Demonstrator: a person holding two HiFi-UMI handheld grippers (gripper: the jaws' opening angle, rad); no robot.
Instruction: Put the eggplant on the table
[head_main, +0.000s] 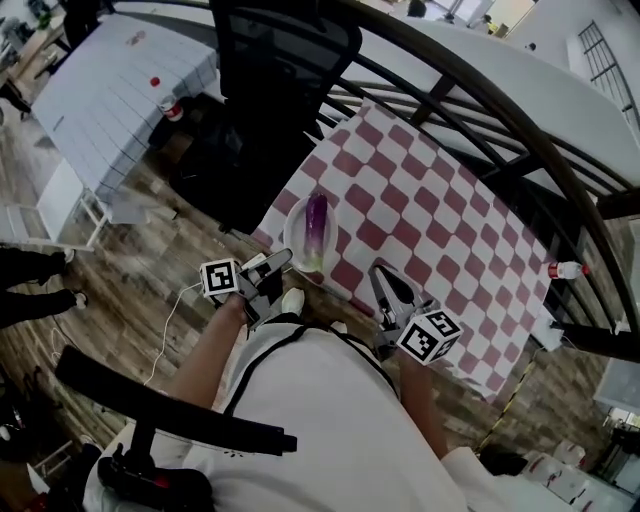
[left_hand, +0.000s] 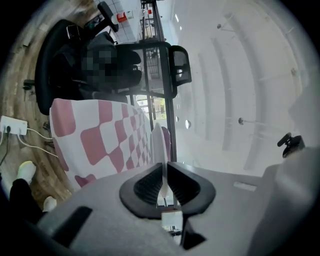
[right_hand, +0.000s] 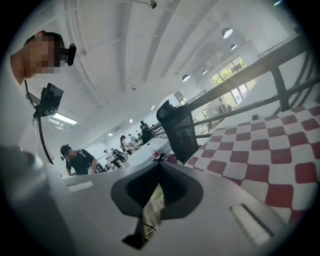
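- Eggplant (head_main: 316, 228) being carried on white plate (head_main: 292, 240), right at near edge of checkered table (head_main: 440, 190).
- Plate rim being pinched edge-on by left gripper (head_main: 282, 261).
- Right gripper (head_main: 383, 276) being held with jaws together, nothing between them, just beside table's near edge.
- Risk being judged: plate being gripped by thin rim only. Any tilt or slip is being expected to roll eggplant off edge onto floor.
- Open cloth being offered beyond and to right.
- Room being narrowed by black chair (head_main: 280, 90) at left and dark rails (head_main: 500, 120) above.
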